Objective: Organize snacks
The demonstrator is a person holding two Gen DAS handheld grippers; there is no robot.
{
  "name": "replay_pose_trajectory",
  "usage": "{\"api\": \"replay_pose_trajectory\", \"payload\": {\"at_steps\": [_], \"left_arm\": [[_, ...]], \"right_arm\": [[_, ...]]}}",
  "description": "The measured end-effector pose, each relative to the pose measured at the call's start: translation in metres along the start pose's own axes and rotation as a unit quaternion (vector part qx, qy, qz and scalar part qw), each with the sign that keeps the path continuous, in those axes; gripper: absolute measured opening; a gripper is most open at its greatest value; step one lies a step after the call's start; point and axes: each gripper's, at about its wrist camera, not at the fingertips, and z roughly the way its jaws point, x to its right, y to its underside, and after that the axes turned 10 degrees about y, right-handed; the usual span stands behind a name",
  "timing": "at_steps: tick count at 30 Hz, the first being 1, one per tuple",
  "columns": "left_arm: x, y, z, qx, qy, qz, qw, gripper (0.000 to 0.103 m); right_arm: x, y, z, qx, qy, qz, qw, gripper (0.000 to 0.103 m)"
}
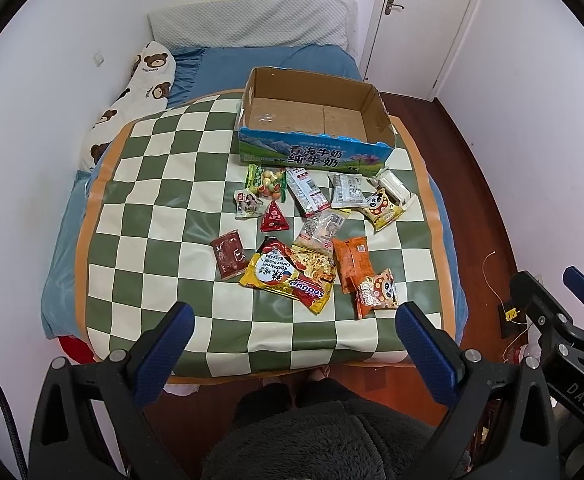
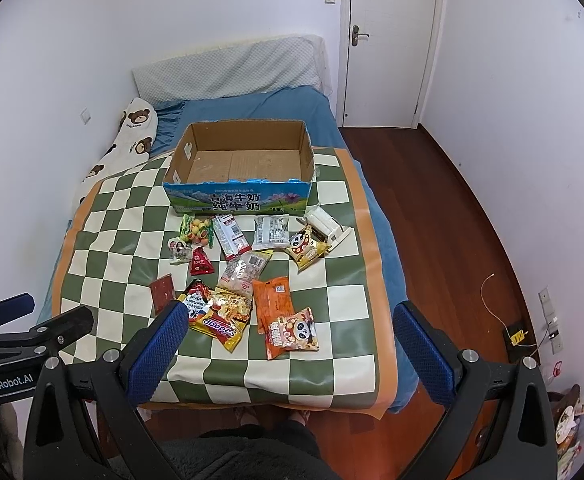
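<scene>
Several snack packets lie scattered on a green-and-white checkered mat [image 1: 163,208] [image 2: 332,280] on a bed. Among them are a yellow noodle pack [image 1: 287,276] [image 2: 219,314], an orange packet [image 1: 352,262] [image 2: 273,302], a panda packet [image 1: 376,292] [image 2: 292,334] and a red triangular packet [image 1: 273,218] [image 2: 201,262]. Behind them stands an open, empty cardboard box [image 1: 312,120] [image 2: 239,164] with a blue printed front. My left gripper [image 1: 296,320] and my right gripper [image 2: 287,320] hang open above the mat's near edge, holding nothing. The right gripper [image 1: 564,308] shows at the left view's edge.
A bear-print pillow [image 1: 139,92] [image 2: 127,132] and a grey pillow [image 1: 251,24] lie at the bed's head by the wall. A white door [image 2: 392,40] and wooden floor [image 2: 452,220] are to the right. The person's dark fleece clothing [image 1: 324,432] fills the near foreground.
</scene>
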Motion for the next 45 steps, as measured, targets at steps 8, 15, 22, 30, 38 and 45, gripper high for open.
{"api": "replay_pose_trajectory", "payload": {"at_steps": [8, 15, 22, 30, 38, 45], "left_arm": [[-0.002, -0.001, -0.001, 0.001, 0.001, 0.0, 1.0, 0.103], [-0.009, -0.007, -0.007, 0.005, -0.003, -0.002, 1.0, 0.103], [-0.01, -0.009, -0.007, 0.008, -0.006, 0.0, 0.9999, 0.103], [-0.009, -0.01, -0.005, 0.01, -0.008, 0.001, 0.9999, 0.103], [-0.006, -0.012, -0.003, 0.012, -0.008, 0.002, 0.9999, 0.103], [-0.002, -0.017, 0.001, 0.012, -0.008, 0.004, 0.9999, 0.103]], "right_arm": [[-0.002, -0.006, -0.002, 0.005, 0.004, -0.003, 1.0, 0.103], [-0.002, -0.009, -0.002, 0.006, 0.005, -0.003, 1.0, 0.103], [-0.001, -0.01, -0.001, 0.007, 0.005, -0.003, 1.0, 0.103], [-0.001, -0.015, 0.001, 0.009, 0.006, -0.002, 1.0, 0.103], [-0.002, -0.015, 0.001, 0.013, 0.009, -0.002, 1.0, 0.103], [-0.002, -0.018, 0.003, 0.012, 0.008, -0.002, 1.0, 0.103]]}}
